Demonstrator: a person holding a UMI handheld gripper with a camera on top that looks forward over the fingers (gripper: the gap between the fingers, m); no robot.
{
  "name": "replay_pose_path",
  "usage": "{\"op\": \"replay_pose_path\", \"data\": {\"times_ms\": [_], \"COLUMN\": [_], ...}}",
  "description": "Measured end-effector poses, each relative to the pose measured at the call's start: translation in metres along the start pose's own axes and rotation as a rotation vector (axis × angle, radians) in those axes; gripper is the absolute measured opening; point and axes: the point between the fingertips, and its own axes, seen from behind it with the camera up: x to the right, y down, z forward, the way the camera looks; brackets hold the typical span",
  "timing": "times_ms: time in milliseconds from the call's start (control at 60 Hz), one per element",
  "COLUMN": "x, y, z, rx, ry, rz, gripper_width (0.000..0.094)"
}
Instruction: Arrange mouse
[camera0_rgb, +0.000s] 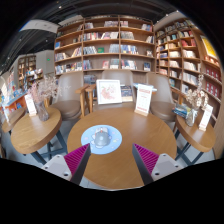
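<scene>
The tool (108, 161) hovers level above the near edge of a round wooden bench (115, 150), its two pink-padded fingers (76, 158) spread wide apart and gripping nothing. The small grey computer mouse (101, 137) sits on a round pale-blue mat (101, 141) just ahead of the fingers, slightly nearer the left one. Beyond stand a white display sign (143, 98), wooden chairs (68, 98) and tall wooden bookshelves (105, 45).
</scene>
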Motion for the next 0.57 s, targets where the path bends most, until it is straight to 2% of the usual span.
{"op": "replay_pose_path", "data": {"times_ms": [300,567], "x": [0.018,0.031], "y": [0.023,0.033], "z": [-0.071,-0.084], "rx": [0.007,0.015], "ry": [0.016,0.037], "rz": [0.008,0.001], "gripper_width": [0.086,0.0862]}}
